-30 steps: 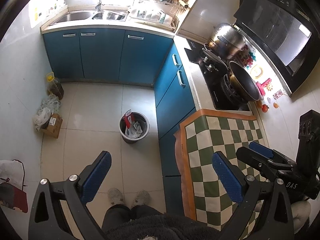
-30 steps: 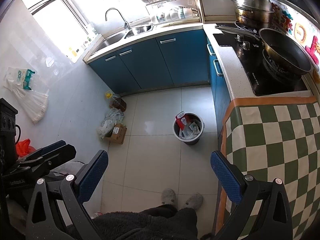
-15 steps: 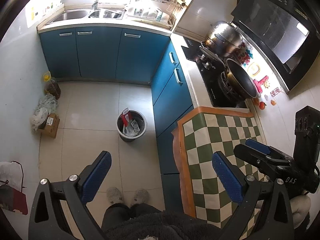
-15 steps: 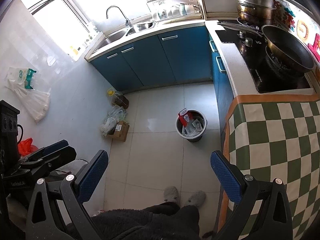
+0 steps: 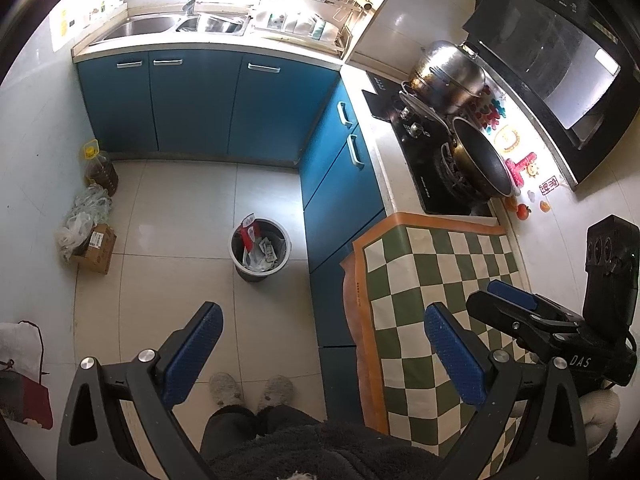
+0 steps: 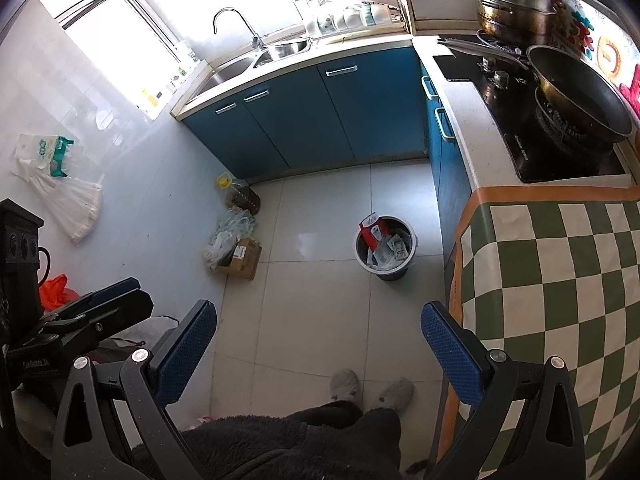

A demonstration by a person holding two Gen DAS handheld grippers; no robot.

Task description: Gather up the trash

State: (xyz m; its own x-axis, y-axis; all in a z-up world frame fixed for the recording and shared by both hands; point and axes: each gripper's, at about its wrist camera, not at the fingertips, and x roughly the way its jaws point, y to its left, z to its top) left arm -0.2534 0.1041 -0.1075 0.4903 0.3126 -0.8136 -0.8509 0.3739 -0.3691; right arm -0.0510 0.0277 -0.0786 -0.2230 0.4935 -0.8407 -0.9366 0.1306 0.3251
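Observation:
A grey trash bin [image 5: 259, 249] [image 6: 386, 247] stands on the tiled kitchen floor, holding a red-and-white carton and crumpled wrappers. My left gripper [image 5: 322, 320] hangs high above the floor, open, with nothing between its blue pads. My right gripper [image 6: 318, 316] is likewise open and empty, held at about the same height. In the left wrist view the right gripper shows at the right, over the checked cloth [image 5: 432, 276]. Against the left wall a cardboard box [image 5: 98, 248] [image 6: 242, 258] sits with crumpled plastic bags [image 5: 82, 216] on it.
Blue cabinets [image 5: 208, 104] run along the back and right. A hob carries a wok [image 5: 480, 156] and steel pot [image 5: 448, 76]. An oil bottle [image 5: 100, 168] stands by the wall. The person's slippered feet [image 5: 250, 390] are below. White bags [image 6: 60, 192] hang on the left wall.
Both grippers have drifted slightly back and up, so the bin and cabinets look a little farther away. Both stay open and empty.

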